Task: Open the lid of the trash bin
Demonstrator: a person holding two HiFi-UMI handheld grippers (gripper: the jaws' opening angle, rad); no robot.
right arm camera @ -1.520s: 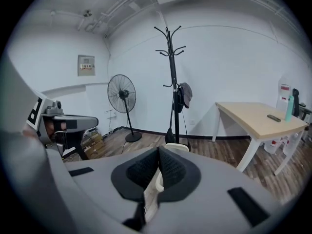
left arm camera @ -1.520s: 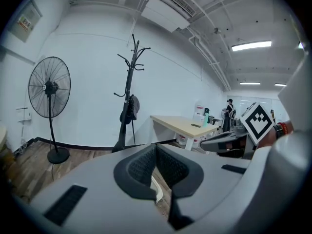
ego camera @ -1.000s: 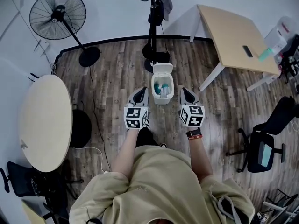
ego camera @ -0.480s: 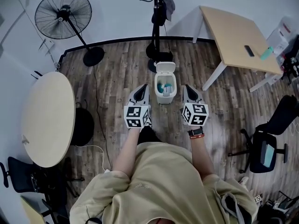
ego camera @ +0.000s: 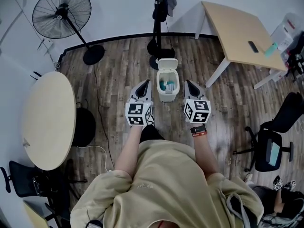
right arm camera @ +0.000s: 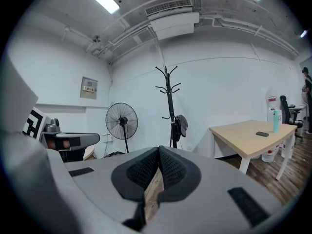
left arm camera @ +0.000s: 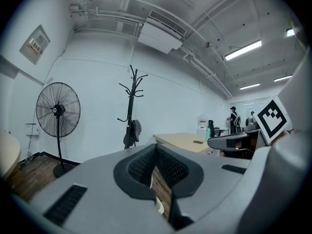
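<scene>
Trash bin: the white trash bin point(ego camera: 167, 90) stands on the wood floor point(ego camera: 114, 75), straight ahead of the person and just short of the coat stand point(ego camera: 156, 18) base.
Lid: the lid point(ego camera: 167, 64) is swung up at the bin's far edge, and the mouth is open. Teal and white contents show inside.
Left gripper: the left gripper point(ego camera: 144, 83) hovers just beside the bin's left wall and points away from the person. In the left gripper view its dark ribbed pads point(left arm camera: 144, 165) meet at the tips, leaving only a thin slit of floor below them.
Right gripper: the right gripper point(ego camera: 188, 83) hovers just beside the bin's right wall, level with the left one. Its pads point(right arm camera: 171, 168) are likewise pressed together, with a sliver of floor between them lower down.
Change from earlier: very little. The lid is as far up as it was a second ago and half a second ago. Both grippers keep their places flanking the bin, shut as before. The whole scene sits a touch higher in the head view.
Surroundings: a standing fan point(ego camera: 61, 12) is far left, a round bench point(ego camera: 47, 122) is at left, and a rectangular bench point(ego camera: 235, 30) is far right. An office chair point(ego camera: 268, 148) stands well apart at right.
</scene>
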